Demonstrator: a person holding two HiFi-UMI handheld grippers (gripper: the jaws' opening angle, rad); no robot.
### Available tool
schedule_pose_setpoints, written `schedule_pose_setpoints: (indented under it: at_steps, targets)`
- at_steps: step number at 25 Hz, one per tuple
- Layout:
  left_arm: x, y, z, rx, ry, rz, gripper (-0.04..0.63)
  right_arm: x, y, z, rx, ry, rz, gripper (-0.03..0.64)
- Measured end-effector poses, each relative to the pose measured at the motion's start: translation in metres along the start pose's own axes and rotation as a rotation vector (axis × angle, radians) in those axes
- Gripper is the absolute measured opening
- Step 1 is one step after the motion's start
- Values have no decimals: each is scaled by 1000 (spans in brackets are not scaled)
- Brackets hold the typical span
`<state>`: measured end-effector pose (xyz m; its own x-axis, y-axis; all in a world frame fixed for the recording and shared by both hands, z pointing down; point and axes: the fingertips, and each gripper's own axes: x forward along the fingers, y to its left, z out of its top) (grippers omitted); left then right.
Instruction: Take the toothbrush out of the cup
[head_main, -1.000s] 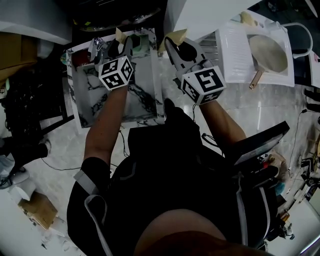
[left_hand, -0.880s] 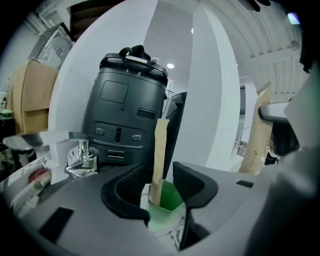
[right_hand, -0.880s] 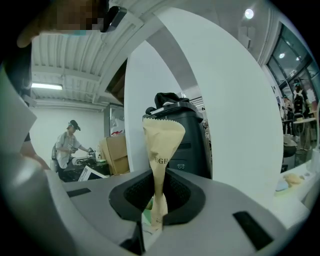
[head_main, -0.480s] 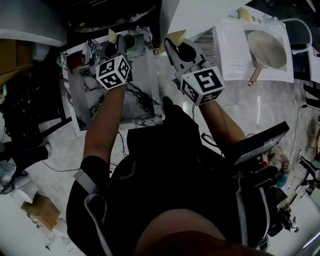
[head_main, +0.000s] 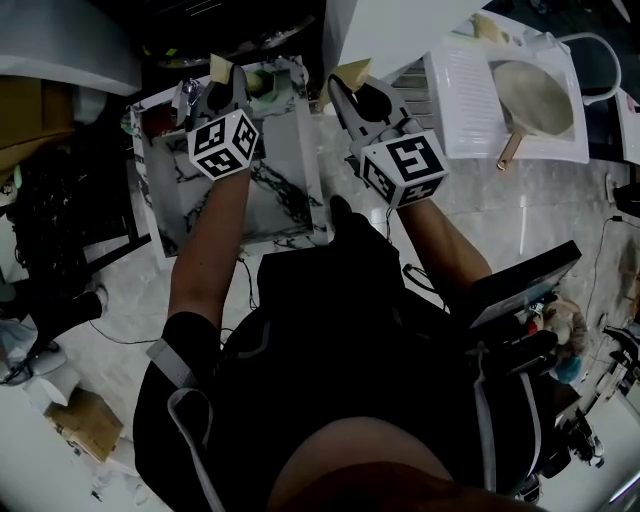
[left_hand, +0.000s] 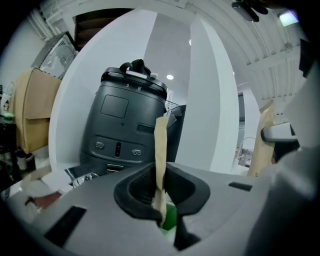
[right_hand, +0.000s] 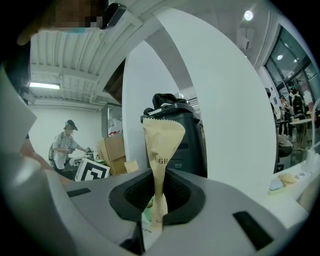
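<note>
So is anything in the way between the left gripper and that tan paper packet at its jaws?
Nothing visible. The left gripper has just been closing its jaws and now pinches the tan paper packet directly. The right gripper is shut on a second tan packet, apart to the side.

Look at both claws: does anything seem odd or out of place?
Yes. The left claw, whose jaws have just been closing, pinches a thin tan paper strip. The right claw pinches a creased tan paper sachet. Both papers stick up out of the claws, which looks odd, and they partly block each gripper view.
</note>
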<state>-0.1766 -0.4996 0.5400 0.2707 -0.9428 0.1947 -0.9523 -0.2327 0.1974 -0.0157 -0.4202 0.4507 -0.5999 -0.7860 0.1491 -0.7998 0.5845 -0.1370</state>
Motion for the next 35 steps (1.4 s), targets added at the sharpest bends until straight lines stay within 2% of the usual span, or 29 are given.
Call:
schedule_pose_setpoints:
  at_steps: [8,15,19,23,29,35]
  targets:
    - [-36,-11,59,-21,-112,-38,35,-7,9,20,10,-37,-4,46]
    - [-85,-17,102,1,-171,-55,32,-13,28,43,2,-74,11,46]
    - [-116,-19,115,32,-166,-50,32,-17,41,52,-8,-89,20,46]
    - [-152,-10,123,23,-184,17,31,-15,62,61,-26,-93,56,46]
    - [-195,-11,119,14,-180,31,31,-19,89,70,-46,-100,98,46]
    - [-232,0,126,18,-184,109,31,-21,110,73,-47,-81,115,46]
